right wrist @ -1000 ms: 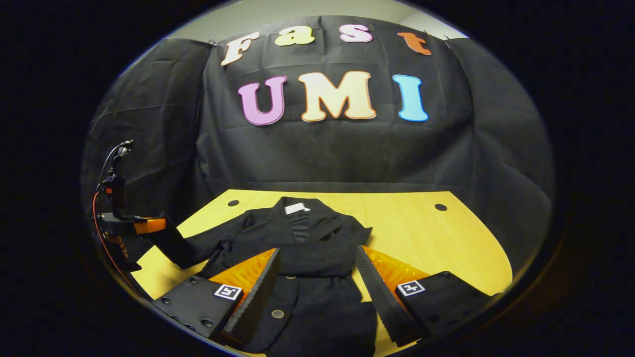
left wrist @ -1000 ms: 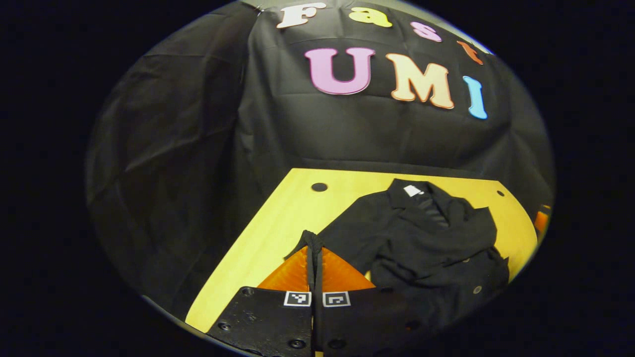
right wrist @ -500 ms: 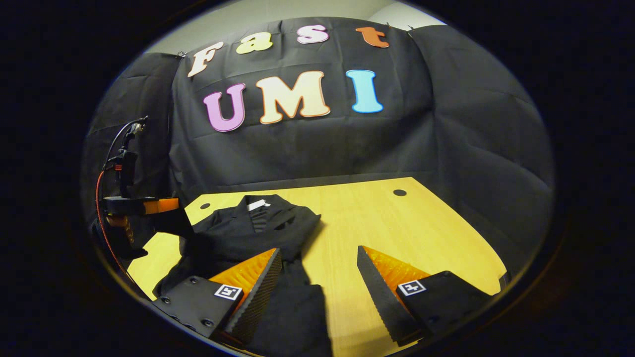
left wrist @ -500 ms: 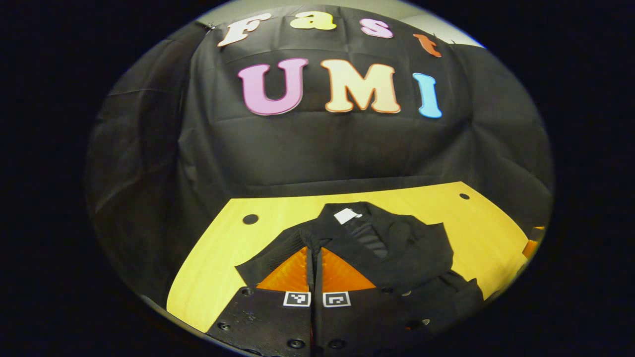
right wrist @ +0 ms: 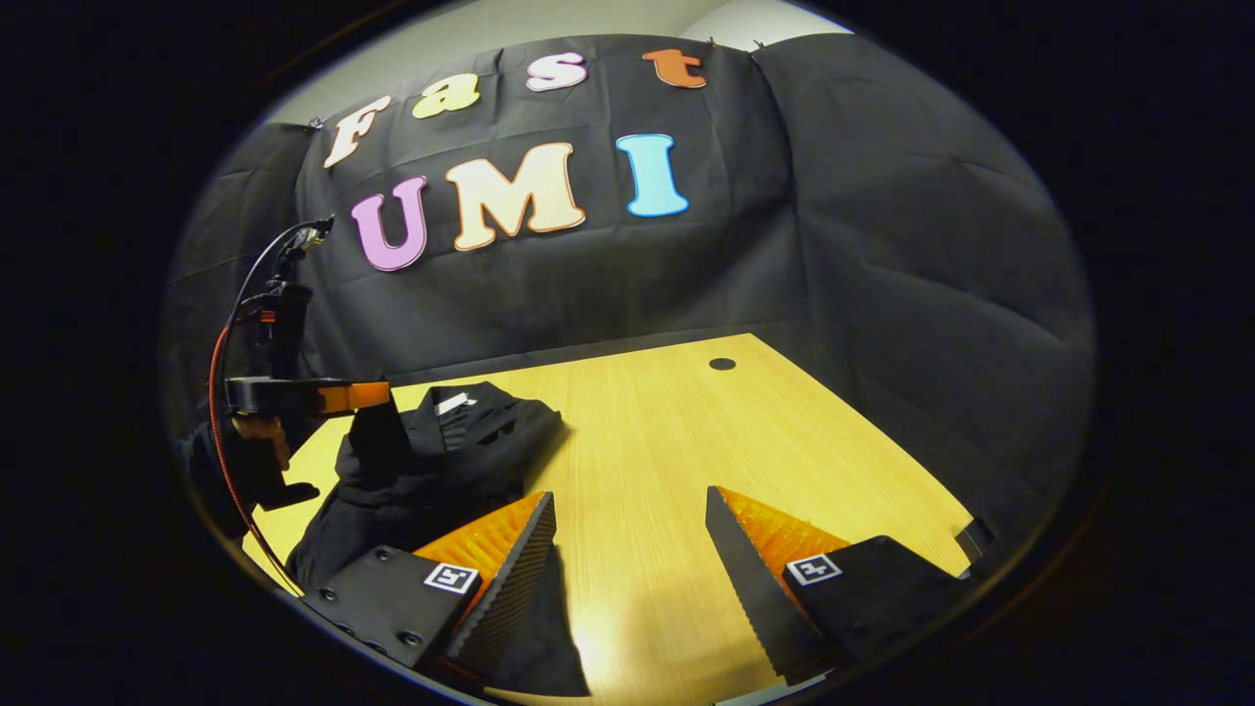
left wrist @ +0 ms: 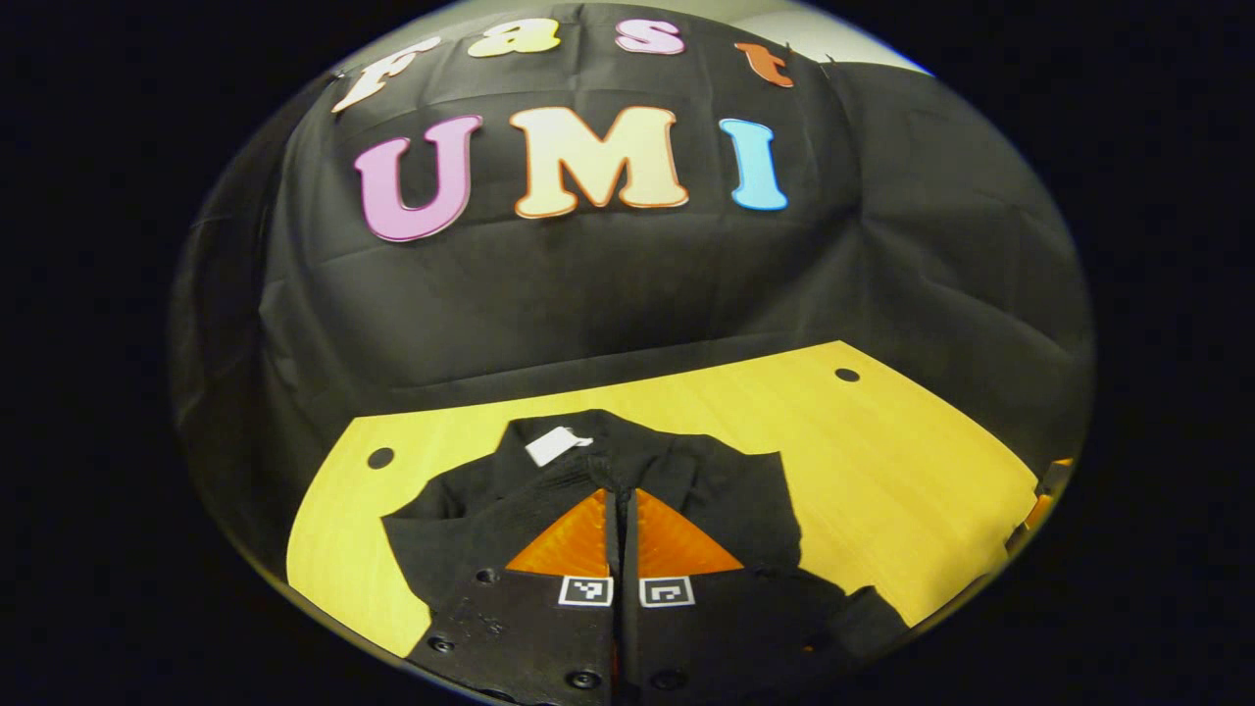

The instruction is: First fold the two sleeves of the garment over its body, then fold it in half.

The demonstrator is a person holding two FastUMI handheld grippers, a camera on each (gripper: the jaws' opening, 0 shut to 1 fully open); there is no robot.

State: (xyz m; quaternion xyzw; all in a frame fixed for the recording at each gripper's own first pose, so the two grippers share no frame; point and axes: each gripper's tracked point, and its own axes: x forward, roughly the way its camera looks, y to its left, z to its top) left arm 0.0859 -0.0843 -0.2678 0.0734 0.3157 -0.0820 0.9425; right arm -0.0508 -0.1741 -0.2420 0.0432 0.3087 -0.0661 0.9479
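A black jacket [left wrist: 716, 490] lies on the yellow wooden table [left wrist: 902, 471] with its collar and white label [left wrist: 554, 446] toward the back wall. My left gripper [left wrist: 621, 488] is shut on the jacket's black sleeve [left wrist: 539, 495] and holds it over the jacket's body. In the right gripper view the left gripper [right wrist: 363, 400] is at the far left, and the sleeve [right wrist: 377, 446] hangs from it above the jacket [right wrist: 471, 456]. My right gripper [right wrist: 627, 502] stands open over bare table to the right of the jacket, with nothing between its fingers.
The table [right wrist: 686, 441] has small round cable holes [left wrist: 379, 458] [left wrist: 846, 375] [right wrist: 722, 364] near its back corners. Black cloth walls close the booth right behind the table. A red cable [right wrist: 218, 412] trails from the left gripper's handle.
The left gripper has carried the sleeve rightward, from beside the jacket to over its body. The right gripper, still open, has moved right, off the jacket to bare table.
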